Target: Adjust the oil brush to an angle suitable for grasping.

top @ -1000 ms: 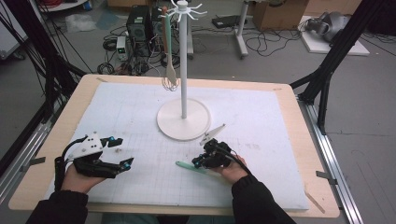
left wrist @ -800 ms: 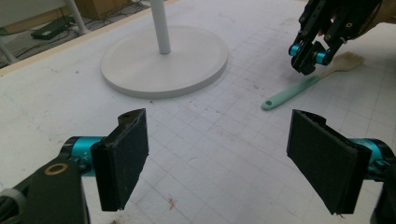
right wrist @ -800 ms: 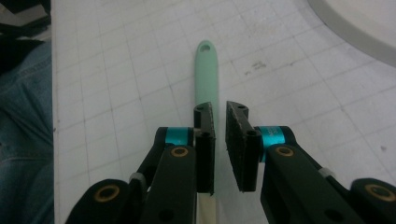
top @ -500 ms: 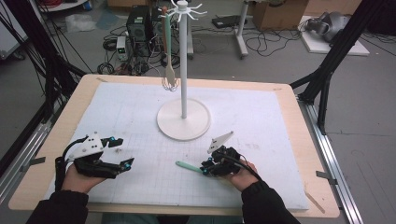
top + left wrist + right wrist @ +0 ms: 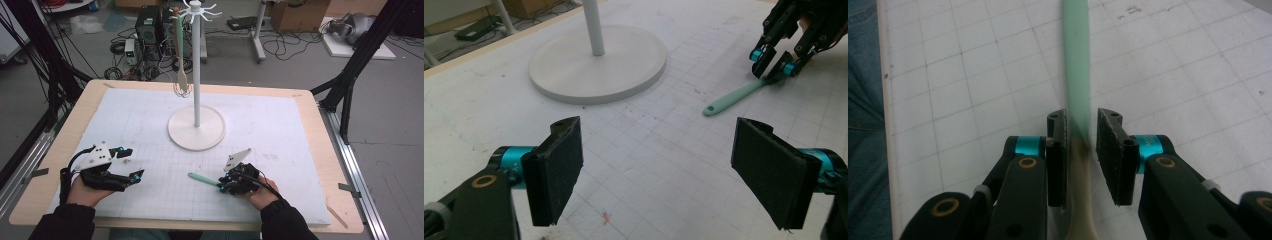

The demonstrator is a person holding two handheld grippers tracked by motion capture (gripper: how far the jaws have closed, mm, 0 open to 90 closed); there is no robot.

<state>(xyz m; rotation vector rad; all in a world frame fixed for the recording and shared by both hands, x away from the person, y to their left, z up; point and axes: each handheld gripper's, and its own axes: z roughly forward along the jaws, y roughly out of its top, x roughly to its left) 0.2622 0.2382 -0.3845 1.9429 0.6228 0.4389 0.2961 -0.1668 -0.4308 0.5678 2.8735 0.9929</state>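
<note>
Right gripper (image 5: 225,186) sits low near the front edge of the mat (image 5: 300,130), right of centre, and its jaws have just been opening. In the right gripper view the gap is narrow, with the spatula (image 5: 1077,75) running straight up between the pads (image 5: 1110,150). The left pad looks to be against the handle; a sliver of daylight shows on the right side, so the pads are not pressing from both sides.

The spatula (image 5: 202,178) lies flat on the mat, its mint handle pointing left toward the middle, hole end free, the other end under the right gripper. From the left gripper view the handle (image 5: 734,97) stretches out from the far gripper's (image 5: 774,62) tips.

Left gripper (image 5: 131,164) rests near the front left corner of the mat, jaws spread wide, nothing between them, just bare grid.

The stand (image 5: 196,75) rises from its round base at the mat's centre, well apart from both grippers. A whisk (image 5: 181,75) hangs off its top hooks, wire end just beside the pole.
</note>
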